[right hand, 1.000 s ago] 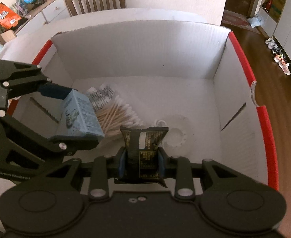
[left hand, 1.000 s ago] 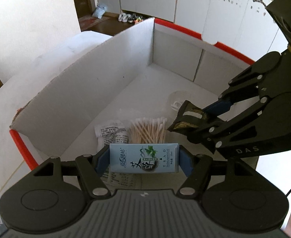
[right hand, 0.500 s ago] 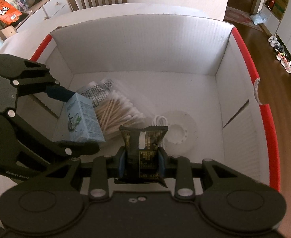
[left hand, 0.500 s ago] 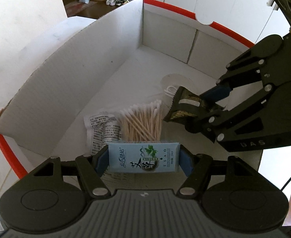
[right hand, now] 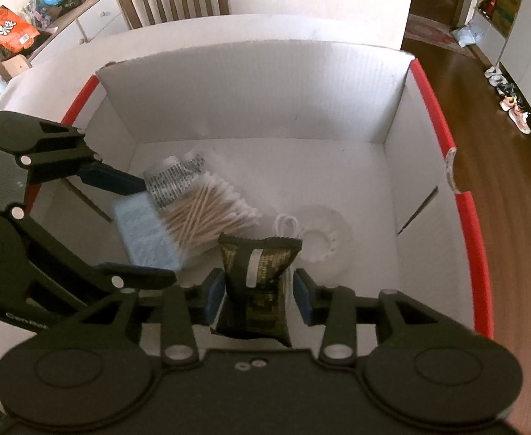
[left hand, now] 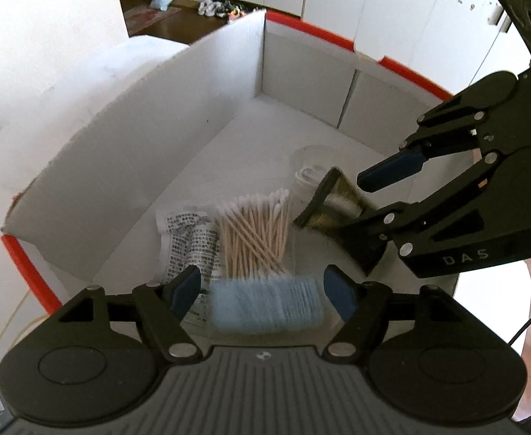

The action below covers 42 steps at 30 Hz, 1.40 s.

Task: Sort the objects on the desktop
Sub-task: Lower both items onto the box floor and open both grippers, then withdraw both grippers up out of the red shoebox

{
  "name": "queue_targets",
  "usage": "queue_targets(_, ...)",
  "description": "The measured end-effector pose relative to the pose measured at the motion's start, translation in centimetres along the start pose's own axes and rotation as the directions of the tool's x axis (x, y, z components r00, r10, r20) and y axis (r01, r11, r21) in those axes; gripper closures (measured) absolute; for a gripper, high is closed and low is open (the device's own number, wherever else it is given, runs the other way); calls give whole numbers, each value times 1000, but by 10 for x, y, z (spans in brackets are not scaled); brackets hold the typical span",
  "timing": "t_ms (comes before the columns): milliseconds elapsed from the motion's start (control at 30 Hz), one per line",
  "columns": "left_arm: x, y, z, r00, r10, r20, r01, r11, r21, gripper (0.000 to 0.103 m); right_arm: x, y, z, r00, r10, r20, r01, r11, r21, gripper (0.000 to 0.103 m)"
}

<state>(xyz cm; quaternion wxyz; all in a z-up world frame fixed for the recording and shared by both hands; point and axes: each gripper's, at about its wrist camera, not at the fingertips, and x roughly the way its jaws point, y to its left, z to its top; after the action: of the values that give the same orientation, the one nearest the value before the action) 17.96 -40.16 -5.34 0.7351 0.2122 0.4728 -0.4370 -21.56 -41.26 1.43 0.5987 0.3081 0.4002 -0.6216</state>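
My left gripper [left hand: 262, 291] hangs over the white box with red edges [left hand: 149, 152], its jaws just opened and clear of the blurred light-blue carton [left hand: 265, 304] between them. On the box floor lie a printed packet [left hand: 187, 239], then a bag of cotton swabs [left hand: 254, 232], then a white round dish [right hand: 323, 239] with a coiled white cord. My right gripper [right hand: 258, 293] has parted too; the dark sachet [right hand: 258, 282] sits loose between its pads.
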Motion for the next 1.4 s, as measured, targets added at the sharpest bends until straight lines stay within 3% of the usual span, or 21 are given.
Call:
queue_targets(900,-55,-1,-24,987,-12,163,20,999,-48,29,-38,4,0,997,-13,76,14,1000,-10,58)
queue_targets(1000,-61,1,-29,983,-9,182,19,998,-56,29,-43,6,-2,996,-14,84,15,1000,-7,52)
queue_targets(1067,-66,2,-32,980,-9,197,21,998,-56,28,-47,9,-3,995,-16,98,17,1000,-9,43)
queue_targets(1167,-72,3,-39,974,-7,225,21,998,-59,18,-51,14,-5,994,-27,110,27,1000,1,40)
queue_targets(1267,-79,6,-47,969,-2,245,16,998,-58,18,-54,20,-7,993,-33,115,33,999,7,40)
queue_targets(1400,-89,9,-60,962,8,274,8,998,-57,10,-57,30,-10,993,-37,116,35,999,13,39)
